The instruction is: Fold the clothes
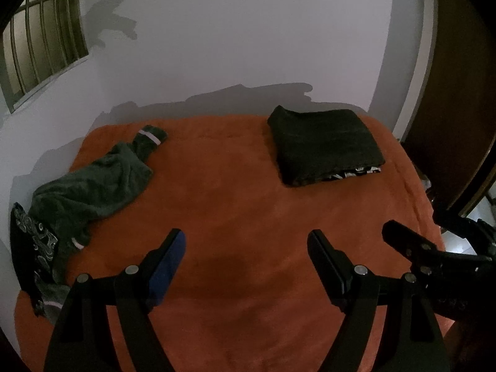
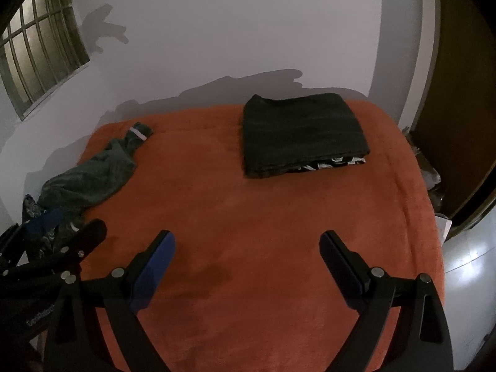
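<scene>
Both claws, left claw (image 1: 246, 241) and right claw (image 2: 248, 241), gape empty over orange blanket (image 1: 241, 204) by white wall (image 1: 248, 46)

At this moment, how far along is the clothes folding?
Done: a folded dark stack lies at the far right of the orange blanket. In hand: nothing; left gripper and right gripper hover, jaws apart. Left: the crumpled green garment and patterned piece.

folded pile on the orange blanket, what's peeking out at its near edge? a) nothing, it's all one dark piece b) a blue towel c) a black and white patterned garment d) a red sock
c: along the near edge of the folded pile, under the dark top garment, a strip of black and white patterned garment shows above the orange blanket.
</scene>
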A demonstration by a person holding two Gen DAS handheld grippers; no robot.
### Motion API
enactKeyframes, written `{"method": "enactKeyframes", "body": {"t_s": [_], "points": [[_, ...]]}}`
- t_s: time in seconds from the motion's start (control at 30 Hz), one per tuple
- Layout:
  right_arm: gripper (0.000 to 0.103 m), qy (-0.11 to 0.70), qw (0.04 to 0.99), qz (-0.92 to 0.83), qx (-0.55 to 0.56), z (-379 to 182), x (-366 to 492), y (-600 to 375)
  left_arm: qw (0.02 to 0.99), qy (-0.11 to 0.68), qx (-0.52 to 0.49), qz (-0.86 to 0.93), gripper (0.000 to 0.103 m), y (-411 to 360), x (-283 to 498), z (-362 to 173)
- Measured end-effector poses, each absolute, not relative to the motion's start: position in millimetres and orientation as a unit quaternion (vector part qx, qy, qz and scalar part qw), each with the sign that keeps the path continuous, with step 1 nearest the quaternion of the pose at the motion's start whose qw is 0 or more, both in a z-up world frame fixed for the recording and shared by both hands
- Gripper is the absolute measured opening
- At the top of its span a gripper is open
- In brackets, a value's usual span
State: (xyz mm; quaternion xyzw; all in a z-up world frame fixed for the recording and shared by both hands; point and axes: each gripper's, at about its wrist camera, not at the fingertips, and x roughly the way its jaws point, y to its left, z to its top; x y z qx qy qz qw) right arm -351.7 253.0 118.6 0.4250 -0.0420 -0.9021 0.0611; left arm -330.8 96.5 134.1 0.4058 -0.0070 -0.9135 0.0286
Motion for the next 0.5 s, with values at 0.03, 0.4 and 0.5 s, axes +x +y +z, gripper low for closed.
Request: {"method": "enactKeyframes", "body": {"t_s": [0.03, 0.4, 0.5], "points": [[0.094, -0.041, 0.061, -0.902, 0.425, 118.3, -351.8, 252.5, 0.029, -0.006, 0.406, -0.914, 0.082, 96.5, -331.4, 134.3], [0.094, -0.044, 0.047, -0.9, 0.431, 104.2, -354.3, 258.2, 0.029, -0.025, 0.412, -0.911, 0.082, 101.9, -332.2, 127.0], [0.094, -0.044, 0.045, -0.898, 0.435, 98.4, -355.4, 258.2, 0.03, -0.025, 0.415, -0.909, 0.082, 99.7, -334.4, 125.1]]}}
